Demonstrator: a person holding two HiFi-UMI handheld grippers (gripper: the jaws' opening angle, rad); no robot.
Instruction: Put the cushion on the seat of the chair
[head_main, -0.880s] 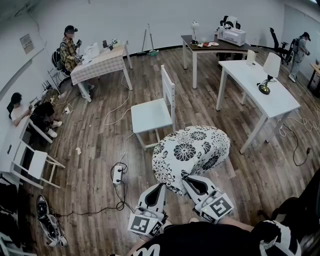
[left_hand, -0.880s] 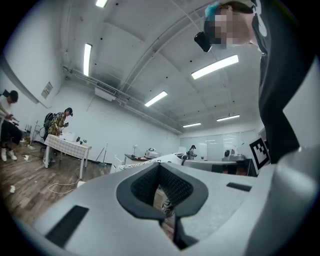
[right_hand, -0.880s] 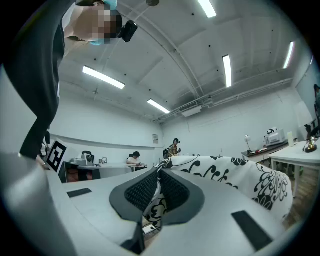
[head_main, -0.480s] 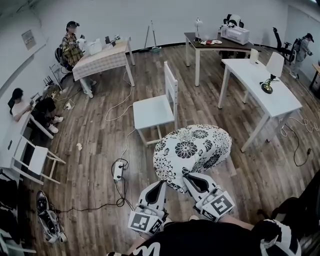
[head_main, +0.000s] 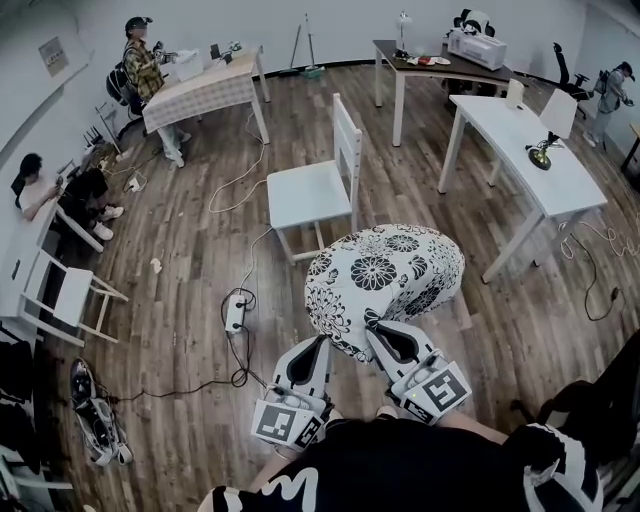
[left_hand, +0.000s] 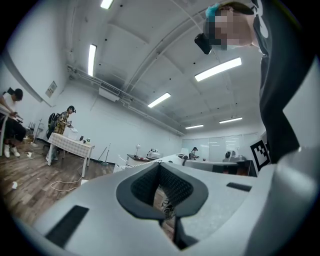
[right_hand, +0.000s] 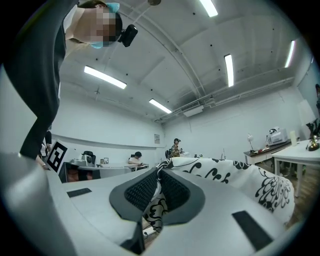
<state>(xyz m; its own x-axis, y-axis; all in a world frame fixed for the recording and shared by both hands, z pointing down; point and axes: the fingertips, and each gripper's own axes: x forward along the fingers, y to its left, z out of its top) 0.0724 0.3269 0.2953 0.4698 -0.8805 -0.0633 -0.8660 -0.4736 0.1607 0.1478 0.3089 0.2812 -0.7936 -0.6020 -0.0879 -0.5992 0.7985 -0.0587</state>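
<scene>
A dark plank floor (head_main: 190, 300) fills a big white-walled room. White tables (head_main: 520, 150) stand ahead of the jaws to the right, and a checked-cloth table (head_main: 205, 95) is far ahead to the left with a person (head_main: 140, 65) standing at it. A power strip (head_main: 236, 313) and its cables lie on the boards just left of the jaws.

The white chair (head_main: 310, 195) stands straight ahead of the jaws, beyond the cushion (head_main: 385, 285), with its seat bare and its back to the right.

Both grippers are held level and side by side, close to the person's body, pointing forward. Their marker cubes are nearest the body.

The left gripper (head_main: 320, 343) has its jaws drawn together, with a bit of the patterned cover pinched low between the pads. The right gripper (head_main: 373, 334) is also closed, with a fold of the same cover between its pads.

The black-and-white flowered cushion bulges forward from both sets of jaws. It is held clear of the floor and apart from the chair.
</scene>
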